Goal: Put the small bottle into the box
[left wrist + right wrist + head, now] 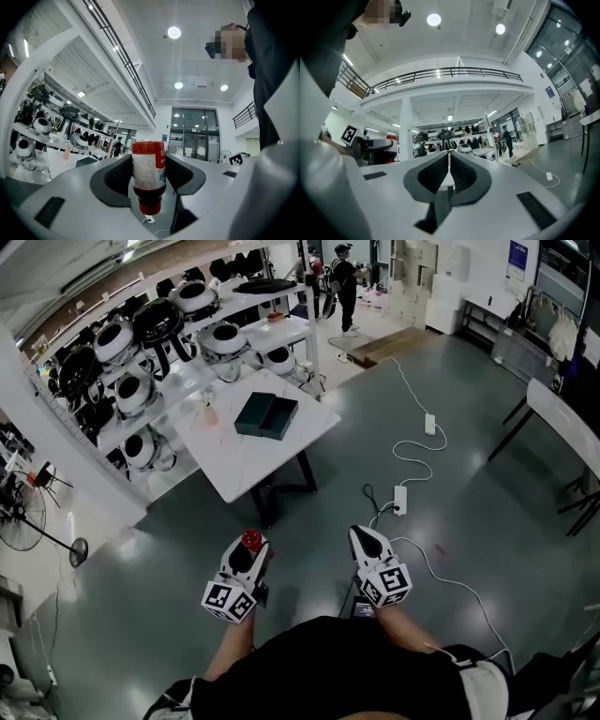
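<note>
While a floor fan (23, 512) stands at the far left beside racks (141, 343) of round black-and-white headgear, the white desk (234, 470) sits further right, well ahead of the person. It carries the dark box (266, 415), which shows as two halves side by side. Nearer the person and low in the head view, the left gripper (247, 549) is held over the grey floor (469, 427), well apart from the desk. Its fingers (117, 176) pinch the small bottle (148, 168) by its labelled body, and in the left gripper view the narrow red cap end is lowermost. Just to the right, the right gripper (367, 542) is level with it, its fingers (433, 176) pressed together. White cables and power strips (400, 500) trail across the floor beyond it.
</note>
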